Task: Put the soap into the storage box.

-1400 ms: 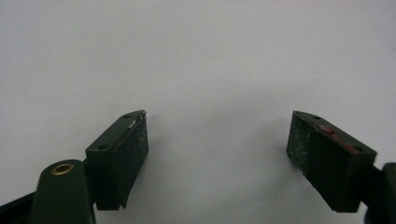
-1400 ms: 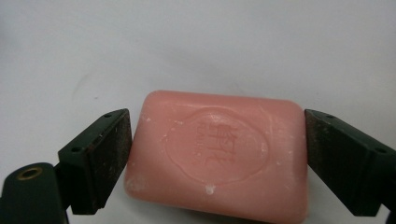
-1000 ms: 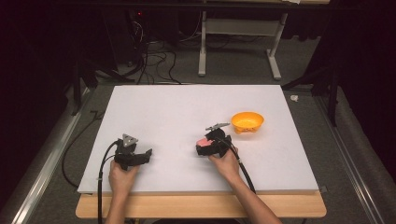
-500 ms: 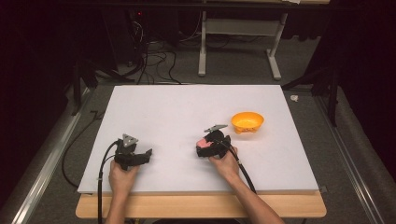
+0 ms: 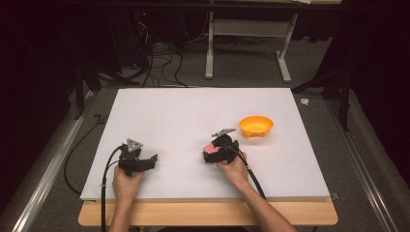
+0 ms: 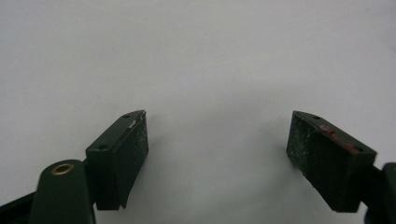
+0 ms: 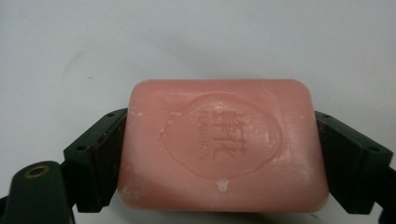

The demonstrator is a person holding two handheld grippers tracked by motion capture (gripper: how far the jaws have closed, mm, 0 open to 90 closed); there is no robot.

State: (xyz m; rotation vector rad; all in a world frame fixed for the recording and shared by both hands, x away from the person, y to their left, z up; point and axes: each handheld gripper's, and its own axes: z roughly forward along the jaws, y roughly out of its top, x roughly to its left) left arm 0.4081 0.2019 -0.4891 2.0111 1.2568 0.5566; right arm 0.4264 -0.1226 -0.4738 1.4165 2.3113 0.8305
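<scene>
Both pads of the right gripper point(image 7: 219, 154) have just closed onto the pink soap point(image 7: 219, 144), apparently square. Lift gently, level, toward the orange bowl point(image 5: 256, 126); the left gripper point(image 6: 217, 154) gapes empty.

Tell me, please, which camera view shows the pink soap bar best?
The right gripper view: the pink soap bar lies close up between the right gripper's closing jaws, its embossed stamp visible. The high view shows a small pink patch at that gripper.
</scene>
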